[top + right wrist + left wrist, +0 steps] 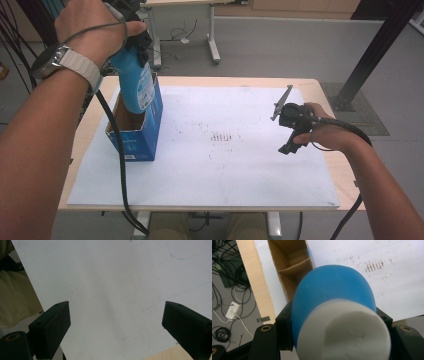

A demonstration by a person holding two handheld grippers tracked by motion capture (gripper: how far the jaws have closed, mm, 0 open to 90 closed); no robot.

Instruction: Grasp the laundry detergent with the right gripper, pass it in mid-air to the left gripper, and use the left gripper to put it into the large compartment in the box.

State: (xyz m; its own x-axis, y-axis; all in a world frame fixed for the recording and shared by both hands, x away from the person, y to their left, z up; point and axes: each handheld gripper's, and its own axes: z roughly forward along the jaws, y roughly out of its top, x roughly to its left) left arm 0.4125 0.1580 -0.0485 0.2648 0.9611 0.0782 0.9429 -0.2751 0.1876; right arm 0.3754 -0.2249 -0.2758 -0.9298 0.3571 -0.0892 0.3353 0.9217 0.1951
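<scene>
one blue bottle (332, 297) between left gripper (334, 322) jaws

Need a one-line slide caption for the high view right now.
Left gripper holds a blue bottle over the open blue box; right gripper rests open above the white sheet.

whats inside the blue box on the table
The blue bottle, held by the left gripper, hangs in the blue box's open top. A brown cardboard divider shows inside; the bottom is hidden.
</scene>
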